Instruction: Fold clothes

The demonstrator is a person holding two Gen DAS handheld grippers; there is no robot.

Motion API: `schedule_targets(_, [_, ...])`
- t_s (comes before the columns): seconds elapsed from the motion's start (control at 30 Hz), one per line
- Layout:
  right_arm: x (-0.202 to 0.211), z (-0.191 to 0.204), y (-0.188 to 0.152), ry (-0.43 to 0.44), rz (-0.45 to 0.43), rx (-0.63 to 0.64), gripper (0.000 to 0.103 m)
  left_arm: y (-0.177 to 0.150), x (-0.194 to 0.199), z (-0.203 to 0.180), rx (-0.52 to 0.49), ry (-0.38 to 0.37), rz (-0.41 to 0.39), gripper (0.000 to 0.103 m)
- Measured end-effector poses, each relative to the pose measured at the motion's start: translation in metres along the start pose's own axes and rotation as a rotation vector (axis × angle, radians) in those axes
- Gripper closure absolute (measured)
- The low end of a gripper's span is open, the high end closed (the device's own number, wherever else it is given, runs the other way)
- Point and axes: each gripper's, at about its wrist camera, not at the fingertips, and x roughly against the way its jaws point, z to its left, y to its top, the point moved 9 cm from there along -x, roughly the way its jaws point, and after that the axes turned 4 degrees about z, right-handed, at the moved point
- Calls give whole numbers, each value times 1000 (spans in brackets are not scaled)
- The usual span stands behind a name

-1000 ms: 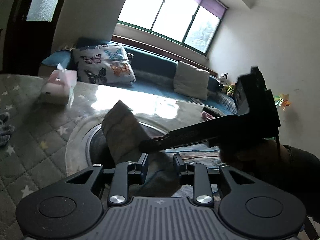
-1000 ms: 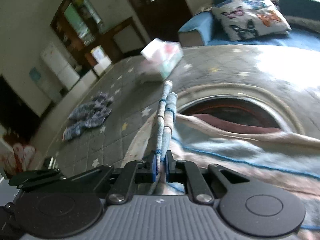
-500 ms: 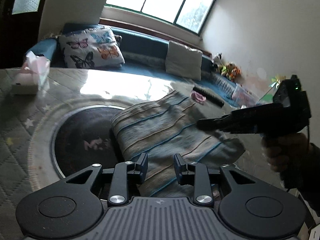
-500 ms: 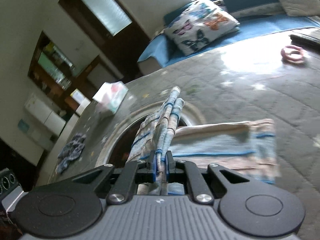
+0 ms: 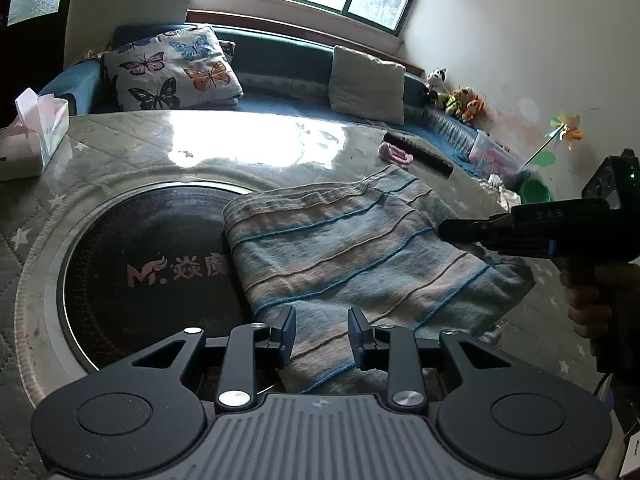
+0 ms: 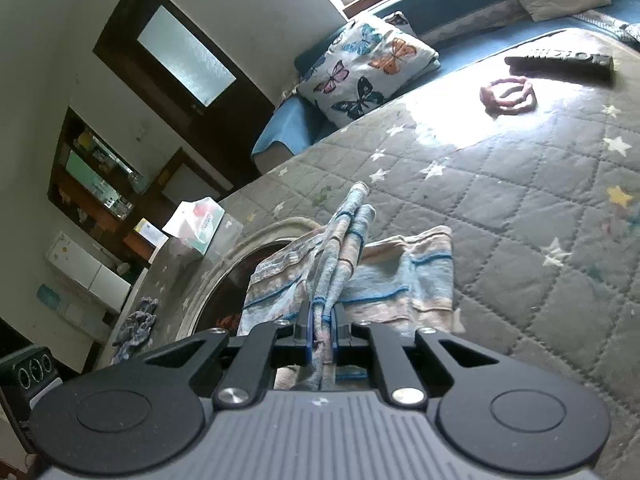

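A striped blue and beige cloth (image 5: 352, 256) lies folded over on the table, partly over the dark round inset (image 5: 140, 264). My left gripper (image 5: 322, 334) is open and empty just above the cloth's near edge. My right gripper (image 6: 321, 330) is shut on a bunched edge of the cloth (image 6: 340, 248) and holds it up off the table. In the left wrist view the right gripper (image 5: 444, 231) comes in from the right at the cloth's right side.
A tissue box (image 5: 30, 140) stands at the table's far left. A pink hair tie (image 5: 394, 154) and a dark remote (image 5: 420, 152) lie at the far edge. A crumpled bluish cloth (image 6: 134, 330) lies further off. A cushioned bench (image 5: 280, 64) runs behind the table.
The cloth has been pulled over to the right and laid flatter. My right gripper moved right with the cloth's edge. My left gripper let go of the cloth and now stands open over it.
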Motion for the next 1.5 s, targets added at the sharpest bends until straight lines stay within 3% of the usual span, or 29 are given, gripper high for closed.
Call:
schedule_targets(0.43, [4,-22,-18,-56,-1,-1,95,1,-15,-17,-45,10,27,72])
schedule_targets(0.8, [21,-22,2,-88,-59,40,94,5,-38,-66,-160,-78,43,73])
schedule_targets(1.2, [-33,-4,23,-135,20,213,92,5,-68,-109,-255,-138,55,74])
schedule_targets(1.5, [-61,-18,35,-172,24,241,95,3,-86,-124,-299,-170,59,74])
